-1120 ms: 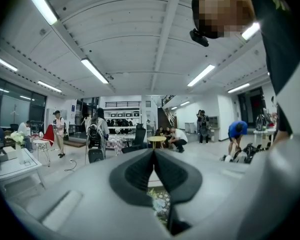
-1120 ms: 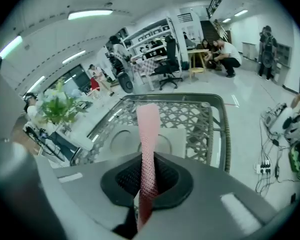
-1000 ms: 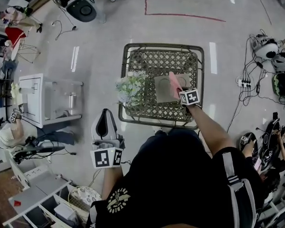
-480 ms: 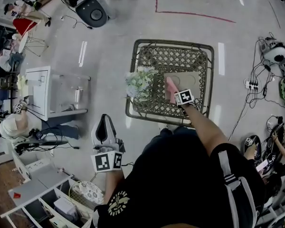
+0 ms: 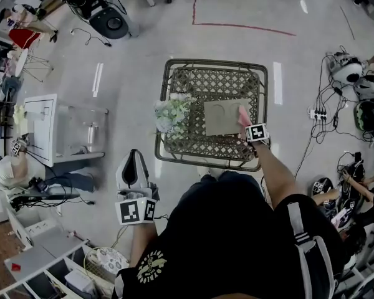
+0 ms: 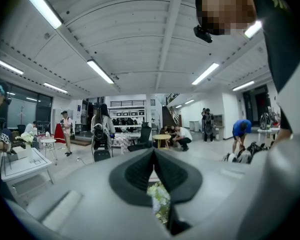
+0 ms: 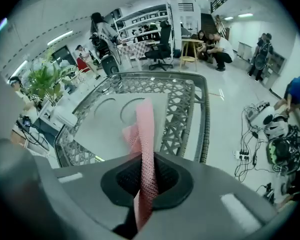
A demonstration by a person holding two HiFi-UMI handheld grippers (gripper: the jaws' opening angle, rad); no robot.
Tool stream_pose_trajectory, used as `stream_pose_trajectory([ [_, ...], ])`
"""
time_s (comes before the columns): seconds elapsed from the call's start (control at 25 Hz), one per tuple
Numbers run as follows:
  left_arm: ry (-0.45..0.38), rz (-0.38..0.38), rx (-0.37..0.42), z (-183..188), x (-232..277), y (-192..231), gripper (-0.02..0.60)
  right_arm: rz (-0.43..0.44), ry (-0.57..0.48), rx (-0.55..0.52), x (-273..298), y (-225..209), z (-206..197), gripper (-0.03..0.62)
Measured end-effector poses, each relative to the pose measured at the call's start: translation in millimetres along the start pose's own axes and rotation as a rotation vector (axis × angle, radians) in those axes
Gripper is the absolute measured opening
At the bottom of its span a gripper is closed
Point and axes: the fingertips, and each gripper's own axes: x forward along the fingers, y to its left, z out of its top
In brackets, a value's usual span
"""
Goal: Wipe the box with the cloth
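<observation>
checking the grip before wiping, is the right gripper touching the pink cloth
Touching. In the right gripper view the right gripper is clamped on the pink cloth, jaws pressed against both its sides.

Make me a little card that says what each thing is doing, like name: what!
table: lattice top, holds the box and the flowers
box: flat, grey, lying on the table
cloth: pink, pinched in the right gripper, at the box's right edge
left gripper: jaws together, empty, off the table near the person's body
flowers: left of the box
</observation>
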Motion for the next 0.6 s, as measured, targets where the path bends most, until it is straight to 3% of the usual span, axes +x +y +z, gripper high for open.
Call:
stream_pose_trajectory([
  [0.28, -0.039, -0.026, -0.016, 4, 11, -7, 0.000, -0.026, -0.095, -0.052, -29, -17, -17, 0.017],
  [0.6, -0.117, -0.073, -0.048, 27, 29, -3, 0.000, 0.038, -0.422, -0.119, -148, 30, 36, 0.017],
])
